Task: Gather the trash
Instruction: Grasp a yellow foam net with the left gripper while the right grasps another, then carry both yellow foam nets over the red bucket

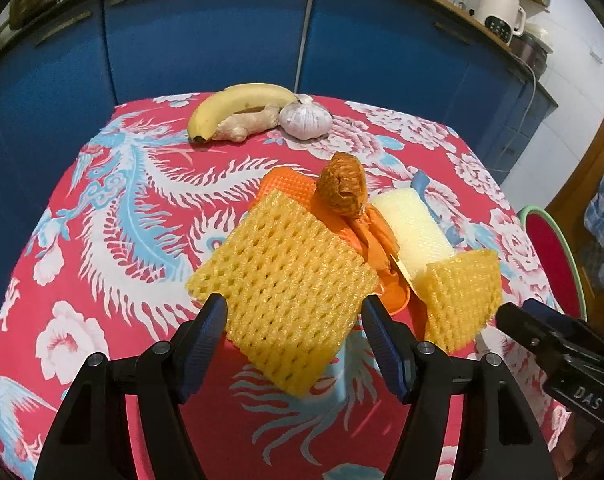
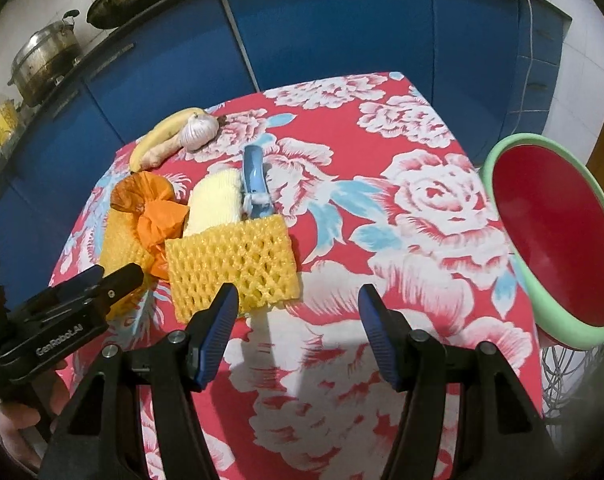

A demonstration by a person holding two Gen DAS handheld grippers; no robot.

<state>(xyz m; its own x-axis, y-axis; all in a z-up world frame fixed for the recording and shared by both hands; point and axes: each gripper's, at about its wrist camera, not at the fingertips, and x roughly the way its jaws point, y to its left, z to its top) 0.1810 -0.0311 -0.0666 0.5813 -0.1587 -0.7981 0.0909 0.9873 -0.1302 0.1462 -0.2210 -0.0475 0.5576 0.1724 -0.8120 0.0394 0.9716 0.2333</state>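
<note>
Blue peeler [image 1: 422, 184]: mostly hidden behind white foam sleeve [image 1: 412, 226], beyond the tongs. Red basin [image 1: 550, 248]: largely hidden, right of the tongs, behind the table edge.

"DAS" – right claw [image 1: 514, 316] body | "GenRobot.AI" – left claw [image 2: 114, 276] body

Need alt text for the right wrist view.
Open right gripper hovers near a yellow foam net on a floral tablecloth, nothing between its fingers. A red bowl sits right; the left gripper enters at left.

Left hand-held gripper [image 1: 294, 320] and right hand-held gripper [image 2: 298, 310] tilt downward, jaws apart
</note>
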